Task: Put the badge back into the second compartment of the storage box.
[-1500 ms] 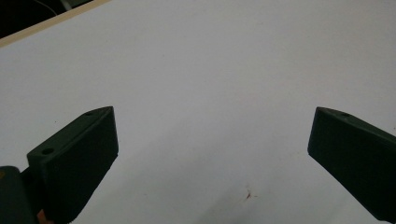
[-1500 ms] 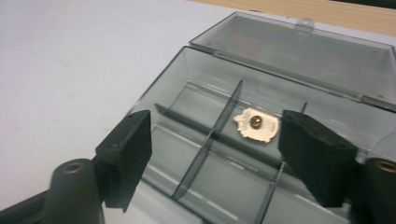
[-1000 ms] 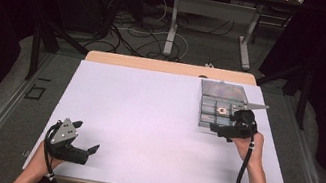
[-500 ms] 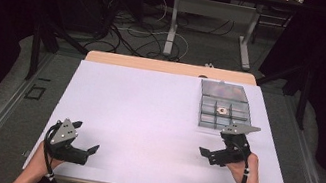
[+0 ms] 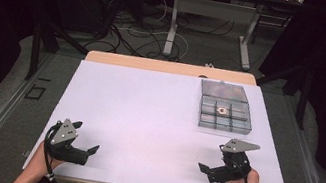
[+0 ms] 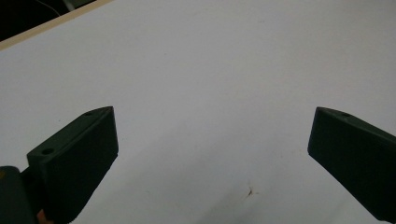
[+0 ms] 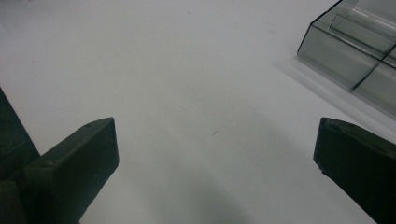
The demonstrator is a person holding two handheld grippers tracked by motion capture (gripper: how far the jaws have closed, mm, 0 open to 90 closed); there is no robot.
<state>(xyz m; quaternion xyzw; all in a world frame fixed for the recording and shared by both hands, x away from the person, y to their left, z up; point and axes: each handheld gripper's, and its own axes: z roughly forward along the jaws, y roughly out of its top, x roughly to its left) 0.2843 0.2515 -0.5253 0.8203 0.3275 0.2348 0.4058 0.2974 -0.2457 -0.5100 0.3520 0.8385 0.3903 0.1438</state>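
The right gripper (image 5: 215,172) had drawn back from the compartment box (image 5: 224,113) over the last second: a second before it was at the box's near edge, half a second before it was just clear of it, and now it sat low near the front edge of the table (image 5: 146,119), at about five o'clock on the white surface. Its jaws stood wide apart and held nothing; in the right gripper view the near corner of the box (image 7: 348,51) lay off toward one o'clock, well apart from both jaws.

The left gripper (image 5: 84,151) had not moved across the three high views. It rested at about seven o'clock, jaws likewise spread wide and empty, with bare table between them in the left gripper view.

The box stayed at about one o'clock on the table, its clear lid (image 5: 224,90) folded open behind it. One small pale part with a dark centre (image 5: 222,110) lay in the middle compartment of the centre row.

With both grippers pulled home and empty, the placing of that part looked finished, and the work seemed at a pause or at its end.
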